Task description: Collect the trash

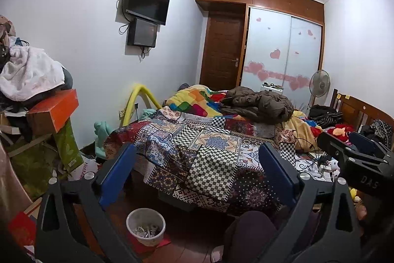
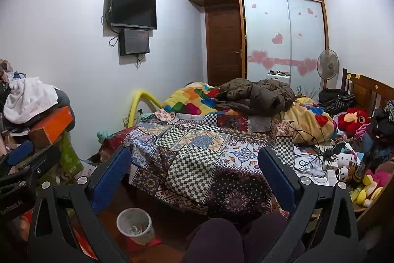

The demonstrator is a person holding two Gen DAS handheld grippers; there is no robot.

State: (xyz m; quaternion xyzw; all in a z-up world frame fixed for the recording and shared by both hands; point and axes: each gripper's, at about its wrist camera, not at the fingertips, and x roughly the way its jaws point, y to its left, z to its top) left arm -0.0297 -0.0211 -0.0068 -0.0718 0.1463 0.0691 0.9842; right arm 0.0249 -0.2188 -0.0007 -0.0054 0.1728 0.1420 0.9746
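A small white trash bin (image 1: 145, 226) with scraps of trash in it stands on the dark floor at the foot of the bed; it also shows in the right wrist view (image 2: 134, 225). My left gripper (image 1: 197, 159) is open and empty, held above the bin and facing the bed. My right gripper (image 2: 194, 159) is open and empty too, beside the left one. The right gripper shows at the right edge of the left wrist view (image 1: 354, 154). The left gripper shows at the left edge of the right wrist view (image 2: 24, 159). No loose trash item can be made out.
A bed with a patchwork cover (image 1: 209, 139) fills the middle, with a brown coat (image 1: 258, 102) and blankets on it. Cables, chargers and plush toys (image 2: 344, 162) crowd the right side. Piled boxes and clothes (image 1: 49, 110) stand at left. My knees (image 2: 221, 238) are at the bottom.
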